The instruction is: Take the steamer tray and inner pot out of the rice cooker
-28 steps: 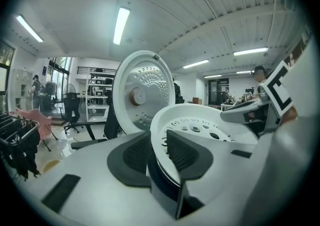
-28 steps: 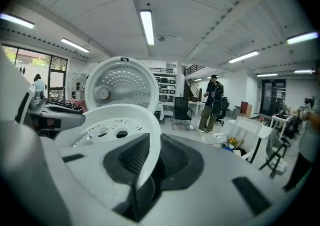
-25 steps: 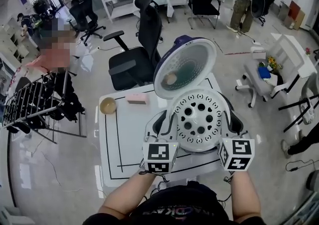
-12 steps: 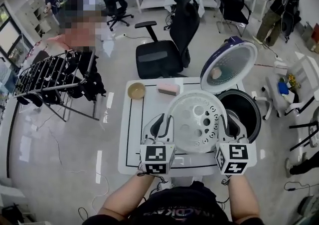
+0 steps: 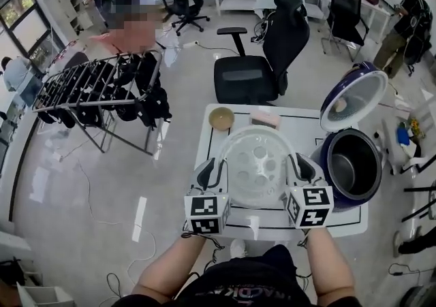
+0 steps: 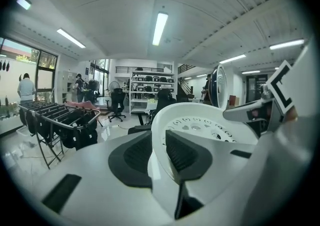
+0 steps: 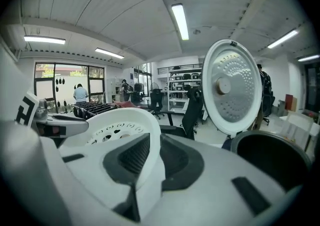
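Observation:
The white perforated steamer tray [image 5: 257, 167] hangs above the white table [image 5: 340, 216], left of the rice cooker [image 5: 353, 166]. My left gripper [image 5: 212, 175] is shut on its left rim [image 6: 162, 142], my right gripper [image 5: 300, 169] is shut on its right rim [image 7: 150, 162]. The cooker's purple body stands at the table's right end with its lid [image 5: 353, 100] raised, and the dark inner pot [image 5: 351, 168] sits inside it. In the right gripper view the lid [image 7: 232, 87] and pot opening [image 7: 272, 157] lie to the right of the tray.
A tan bowl [image 5: 221, 119] and a pink block [image 5: 264, 120] sit at the table's far edge. A black office chair [image 5: 259, 67] stands behind the table, a laden drying rack [image 5: 102, 88] to the left. People stand further back in the room.
Both grippers have carried the steamer tray leftward off the cooker and slightly down, out over the table's middle. The inner pot's opening is now uncovered.

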A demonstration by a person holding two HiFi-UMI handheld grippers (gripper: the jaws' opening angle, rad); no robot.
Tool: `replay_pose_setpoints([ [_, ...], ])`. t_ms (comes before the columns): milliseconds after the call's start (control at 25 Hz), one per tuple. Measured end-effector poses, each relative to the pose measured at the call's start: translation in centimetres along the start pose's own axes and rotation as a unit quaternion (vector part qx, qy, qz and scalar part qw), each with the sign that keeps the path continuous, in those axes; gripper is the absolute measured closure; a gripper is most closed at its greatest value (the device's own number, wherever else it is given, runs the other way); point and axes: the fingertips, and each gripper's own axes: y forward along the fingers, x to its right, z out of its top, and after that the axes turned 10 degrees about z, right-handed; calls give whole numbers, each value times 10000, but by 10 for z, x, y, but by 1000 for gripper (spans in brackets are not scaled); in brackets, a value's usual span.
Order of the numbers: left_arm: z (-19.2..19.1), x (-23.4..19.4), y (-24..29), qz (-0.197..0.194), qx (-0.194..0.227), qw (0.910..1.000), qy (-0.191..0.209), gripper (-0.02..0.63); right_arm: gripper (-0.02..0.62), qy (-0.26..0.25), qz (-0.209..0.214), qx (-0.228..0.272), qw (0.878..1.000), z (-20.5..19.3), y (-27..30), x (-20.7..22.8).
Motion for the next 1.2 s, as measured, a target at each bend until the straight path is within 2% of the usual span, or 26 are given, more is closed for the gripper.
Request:
replay_pose_setpoints([
  [320, -24, -44, 16, 240, -303, 9990, -215, 523, 531, -36, 348, -153, 9993, -5, 46, -28],
  [720, -69, -49, 74, 392, -719, 9962, -289, 525, 535, -38, 658, -493, 9966, -37, 113, -3],
  [1040, -107, -58, 104, 743, -1227, 9884, -508, 528, 535, 73, 884, -868, 9923, -74, 162, 10],
  [1200, -127, -63, 118, 780, -1347, 9863, -550, 528, 537, 143, 970, -1022, 9899, -94, 182, 13],
])
